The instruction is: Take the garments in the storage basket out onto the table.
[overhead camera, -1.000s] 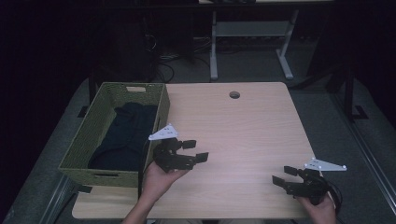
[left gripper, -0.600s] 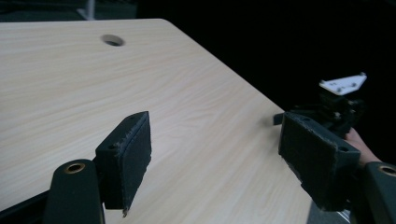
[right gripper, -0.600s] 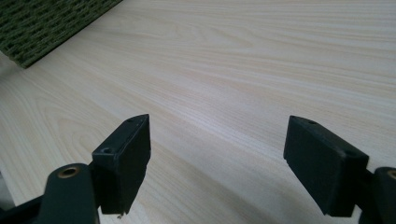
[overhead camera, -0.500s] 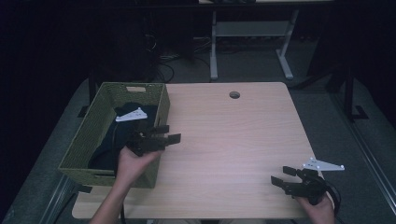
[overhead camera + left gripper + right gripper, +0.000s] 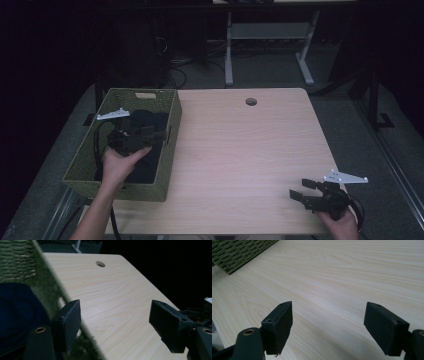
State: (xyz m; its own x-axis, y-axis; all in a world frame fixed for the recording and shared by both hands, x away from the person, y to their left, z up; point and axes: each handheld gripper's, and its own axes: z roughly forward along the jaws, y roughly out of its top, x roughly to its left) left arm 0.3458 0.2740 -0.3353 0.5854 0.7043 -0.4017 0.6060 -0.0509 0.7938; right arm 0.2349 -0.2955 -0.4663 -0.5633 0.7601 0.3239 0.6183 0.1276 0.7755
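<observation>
A green woven basket [image 5: 170, 150] stands on the left part of the wooden table [image 5: 240, 145] and holds a dark navy cloth [image 5: 150, 165]. My left gripper [image 5: 159, 135] hangs open over the basket's inside, jaws pointing right toward its right wall. In the left gripper view the open left gripper [image 5: 115, 325] straddles the basket rim [image 5: 50, 282], with the navy cloth [image 5: 17, 312] at the left. My right gripper [image 5: 299, 188] rests open near the table's front right corner. In the right gripper view the right gripper [image 5: 328, 325] holds nothing over bare wood.
A round cable hole [image 5: 251, 101] sits near the table's far edge. A corner of the basket [image 5: 239, 252] reaches into the top left of the right gripper view. Behind the table stand a metal frame [image 5: 265, 35] and floor cables [image 5: 175, 70].
My left gripper has moved left from the table's middle to over the basket. The right gripper has stayed in place.
</observation>
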